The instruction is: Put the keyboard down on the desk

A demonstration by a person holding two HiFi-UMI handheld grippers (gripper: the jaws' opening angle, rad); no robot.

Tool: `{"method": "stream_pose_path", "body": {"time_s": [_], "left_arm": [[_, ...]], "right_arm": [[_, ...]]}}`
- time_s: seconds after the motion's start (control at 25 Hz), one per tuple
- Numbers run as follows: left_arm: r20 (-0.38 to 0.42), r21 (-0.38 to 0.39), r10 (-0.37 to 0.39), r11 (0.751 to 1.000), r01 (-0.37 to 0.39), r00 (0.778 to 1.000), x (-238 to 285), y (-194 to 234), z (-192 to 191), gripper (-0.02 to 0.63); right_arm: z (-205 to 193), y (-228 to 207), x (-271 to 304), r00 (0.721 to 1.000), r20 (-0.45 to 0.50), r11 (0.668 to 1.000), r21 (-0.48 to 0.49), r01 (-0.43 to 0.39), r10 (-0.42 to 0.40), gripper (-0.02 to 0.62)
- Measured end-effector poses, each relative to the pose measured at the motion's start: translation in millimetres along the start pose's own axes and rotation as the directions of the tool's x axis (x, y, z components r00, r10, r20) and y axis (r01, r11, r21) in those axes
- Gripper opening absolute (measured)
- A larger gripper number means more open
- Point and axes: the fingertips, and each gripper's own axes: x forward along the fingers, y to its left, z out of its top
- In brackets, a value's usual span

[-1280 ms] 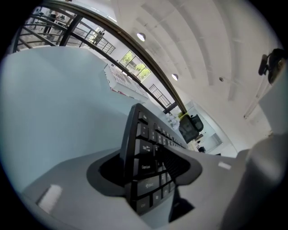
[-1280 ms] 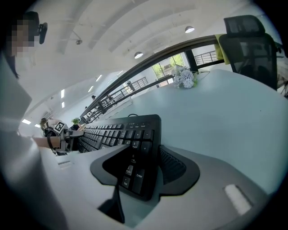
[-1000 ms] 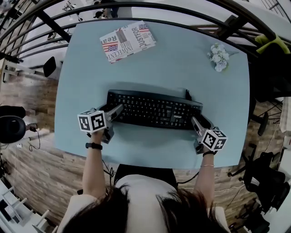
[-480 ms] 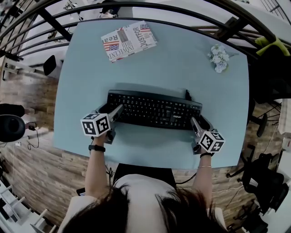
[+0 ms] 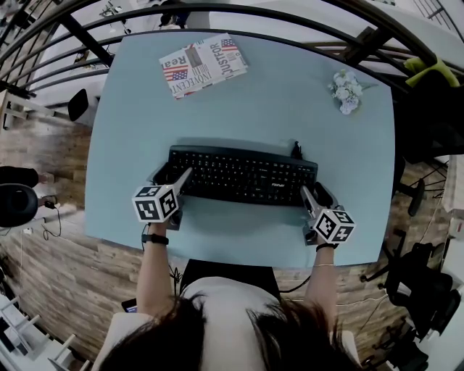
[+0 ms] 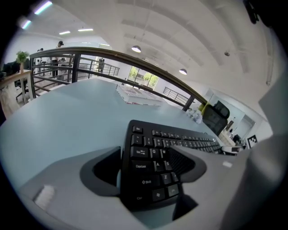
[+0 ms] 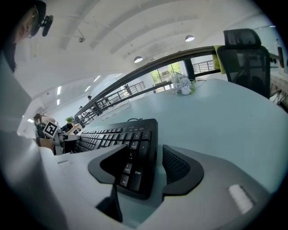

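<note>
The black keyboard (image 5: 243,176) lies flat on the pale blue desk (image 5: 275,109), a little toward the near edge. My left gripper (image 5: 174,178) straddles its left end. In the left gripper view the keyboard's end (image 6: 153,179) sits between the opening jaws of that gripper (image 6: 146,150), and a gap shows at the outer pad. My right gripper (image 5: 314,194) straddles the right end. The number pad corner (image 7: 130,173) lies between that gripper's (image 7: 140,152) opening jaws, with a narrow gap beside the ribbed pad.
A folded newspaper (image 5: 204,65) lies at the desk's far left, and a small bunch of white flowers (image 5: 346,90) at the far right. The keyboard's cable (image 5: 296,151) leaves its back edge. A dark railing (image 5: 239,14) curves behind the desk. An office chair (image 7: 245,54) stands to the right.
Both sets of jaws have widened around the keyboard's ends. The left gripper has drawn back slightly toward the near edge. The keyboard has hardly moved.
</note>
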Motion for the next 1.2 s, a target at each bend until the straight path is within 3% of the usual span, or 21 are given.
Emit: {"method": "stream_pose_path", "body": {"time_s": [0.2, 0.4, 0.92, 1.2], "left_arm": [[0.031, 0.011, 0.017, 1.000, -0.018, 0.999, -4.0, 0.2, 0.8, 0.366], [0.137, 0.050, 0.059, 0.997, -0.067, 0.989, -18.4, 2.3, 21.3, 0.364], [0.243, 0.171, -0.011, 0.985, -0.032, 0.970, -58.3, -40.7, 63.2, 0.364], [0.339, 0.236, -0.091, 0.972, 0.009, 0.936, -90.8, -83.1, 101.7, 0.364]], "right_arm": [[3.7, -0.8, -9.3, 1.000, 0.024, 0.999, -0.031, 0.018, -0.017, 0.219], [8.6, 4.1, -16.7, 0.999, 0.042, 0.995, -0.093, 0.028, -0.024, 0.219], [46.8, 44.9, -47.0, 0.989, 0.143, 0.983, -0.181, -0.005, 0.032, 0.219], [94.8, 77.1, -78.9, 0.962, 0.257, 0.967, -0.252, -0.021, 0.088, 0.219]]}}
